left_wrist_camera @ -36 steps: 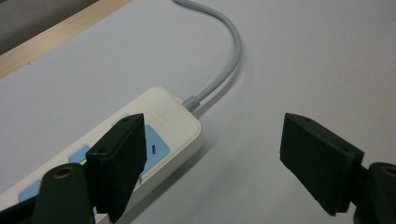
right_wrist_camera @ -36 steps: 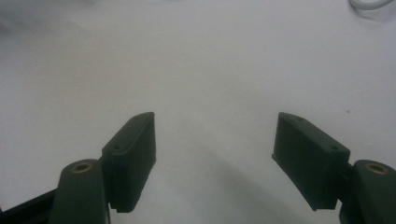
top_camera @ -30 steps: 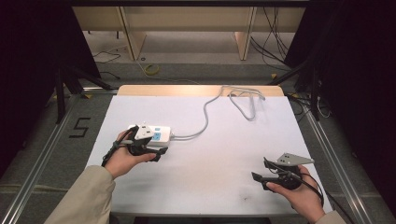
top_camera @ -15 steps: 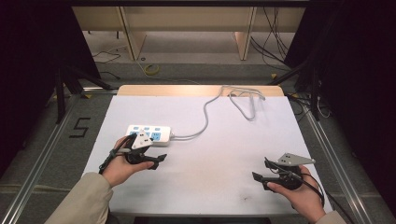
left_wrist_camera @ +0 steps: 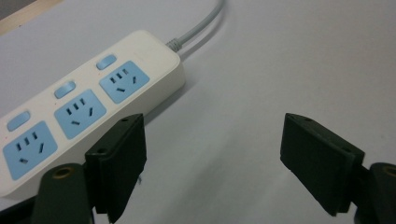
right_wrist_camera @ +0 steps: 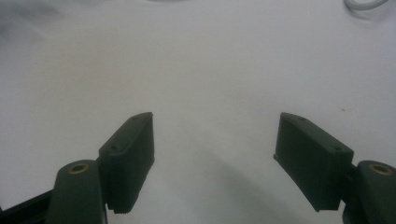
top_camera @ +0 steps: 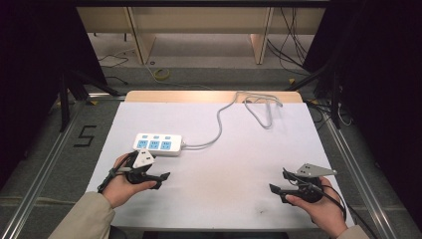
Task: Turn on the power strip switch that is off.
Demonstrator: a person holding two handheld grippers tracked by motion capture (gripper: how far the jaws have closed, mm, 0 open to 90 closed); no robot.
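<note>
1. High view: white surface with a wooden strip along the far edge. White power strip with three blue sockets lying flat at about 10 o'clock from the surface's middle, long axis running left to right. Grey cord leaving its right end, curving toward 1 o'clock and ending in loose loops near the far edge. Left tool held in the left hand at 8 o'clock, just near of the strip and apart from it, jaws spread and pointing right. Right tool held in the right hand at 4 o'clock, well apart from the strip, jaws spread and pointing left, nothing between them.

2. Left gripper view: left tool with both black jaws wide apart over bare surface, gripping nothing. Power strip at 10 o'clock, just beyond the left jaw, not between the jaws; cord running off toward 12 o'clock.

3. Right gripper view: right tool with jaws wide apart, empty, above plain white surface. Small loop of cord at 1 o'clock by the top edge.
</note>
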